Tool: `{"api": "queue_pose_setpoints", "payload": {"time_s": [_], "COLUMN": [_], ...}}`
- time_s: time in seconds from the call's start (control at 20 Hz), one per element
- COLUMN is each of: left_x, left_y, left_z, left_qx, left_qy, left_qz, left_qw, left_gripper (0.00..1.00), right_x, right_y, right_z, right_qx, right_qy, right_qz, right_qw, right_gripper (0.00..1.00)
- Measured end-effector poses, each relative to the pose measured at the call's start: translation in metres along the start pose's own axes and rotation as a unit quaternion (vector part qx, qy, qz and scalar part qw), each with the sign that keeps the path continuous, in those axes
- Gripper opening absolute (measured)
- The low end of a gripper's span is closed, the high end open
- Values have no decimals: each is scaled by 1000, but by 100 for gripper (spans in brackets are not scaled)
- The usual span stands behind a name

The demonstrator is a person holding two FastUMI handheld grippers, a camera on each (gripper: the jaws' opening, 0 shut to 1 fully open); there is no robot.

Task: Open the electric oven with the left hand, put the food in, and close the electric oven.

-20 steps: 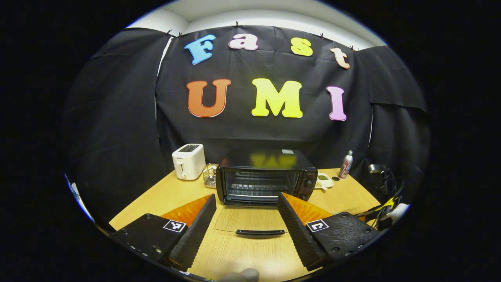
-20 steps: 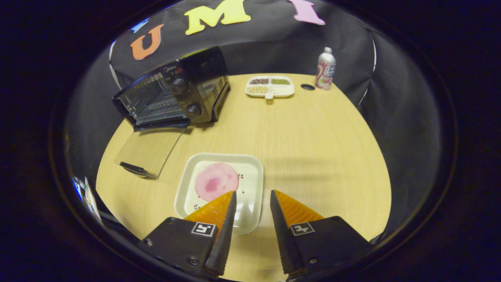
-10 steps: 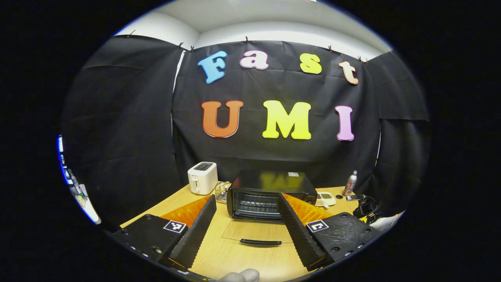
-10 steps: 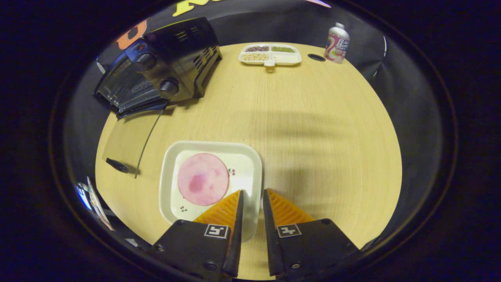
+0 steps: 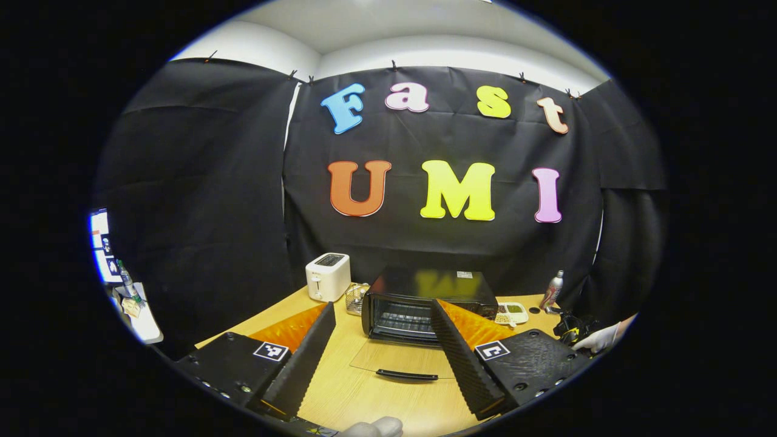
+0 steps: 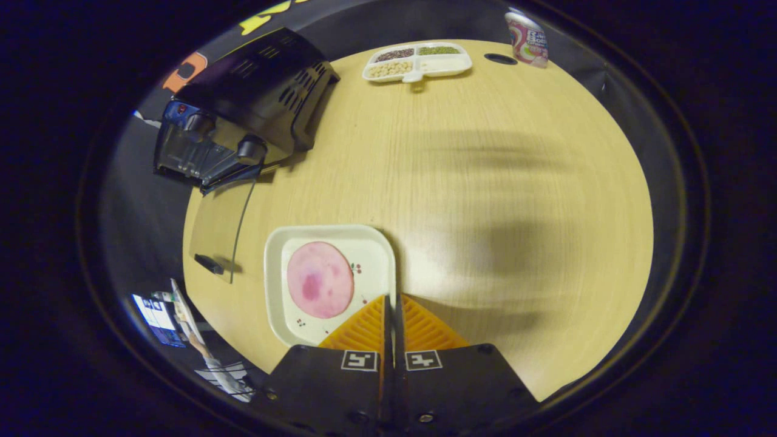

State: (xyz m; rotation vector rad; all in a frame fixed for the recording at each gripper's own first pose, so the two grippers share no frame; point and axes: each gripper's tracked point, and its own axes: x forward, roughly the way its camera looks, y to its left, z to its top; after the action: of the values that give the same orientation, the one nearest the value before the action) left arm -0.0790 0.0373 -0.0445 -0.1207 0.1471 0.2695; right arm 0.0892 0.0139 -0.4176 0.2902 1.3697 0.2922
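The black electric oven [image 5: 425, 300] stands at the back of the wooden table, its glass door [image 5: 397, 358] folded down flat with the handle [image 5: 407, 375] nearest me. My left gripper [image 5: 382, 305] hangs open in front of it, holding nothing. In the right gripper view the oven [image 6: 255, 103] is at upper left with the door [image 6: 218, 237] lying open. A white square plate [image 6: 291, 243] carries a round pink slice of food [image 6: 320, 287]. My right gripper [image 6: 389, 298] is shut on the plate's right rim and holds it above the table.
A white toaster [image 5: 328, 276] and a wire basket [image 5: 355, 297] sit left of the oven. A divided snack tray [image 6: 419, 60], a black cap [image 6: 501, 59] and a can [image 6: 527, 39] stand at the far edge. A gloved hand [image 5: 601, 338] shows at the right.
My right gripper closed on the plate's rim and rose with it, so the table looks farther off. The left gripper drew back and tilted up from the open oven.
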Motion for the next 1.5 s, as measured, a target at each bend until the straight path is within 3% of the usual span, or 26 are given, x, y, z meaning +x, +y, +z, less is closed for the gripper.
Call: {"api": "queue_pose_setpoints", "payload": {"time_s": [0.2, 0.35, 0.65, 0.8, 0.85, 1.2, 1.4, 1.5], "left_x": [3, 5, 10, 14, 15, 22, 26, 29], "left_y": [-4, -1, 15, 20, 24, 24, 34, 38], "left_z": [8, 10, 15, 16, 16, 1, -3, -6], "left_qx": [-5, -2, 3, 11, 19, 39, 44, 53], "left_qy": [-3, -5, -6, -7, -6, 23, 31, 28], "left_qz": [-13, -28, -45, -53, -55, -104, -112, -110], "left_qw": [1000, 1000, 999, 998, 998, 994, 992, 992], "left_gripper": [96, 96, 96, 96, 96, 96, 96, 96], "right_x": [-3, -2, -33, -52, -54, -47, -33, -16], "right_y": [4, 10, 17, 40, 48, 149, 195, 217], "right_z": [1, -4, 1, -4, -4, -11, -2, 8], "right_qx": [83, 116, 182, 224, 237, 304, 351, 363], "right_qy": [4, -9, -105, -148, -164, -250, -295, -300], "right_qz": [92, 138, 145, 160, 160, 181, 182, 185], "right_qw": [992, 984, 967, 950, 944, 901, 870, 863], "right_gripper": [0, 4, 4, 0, 4, 0, 4, 4]}}
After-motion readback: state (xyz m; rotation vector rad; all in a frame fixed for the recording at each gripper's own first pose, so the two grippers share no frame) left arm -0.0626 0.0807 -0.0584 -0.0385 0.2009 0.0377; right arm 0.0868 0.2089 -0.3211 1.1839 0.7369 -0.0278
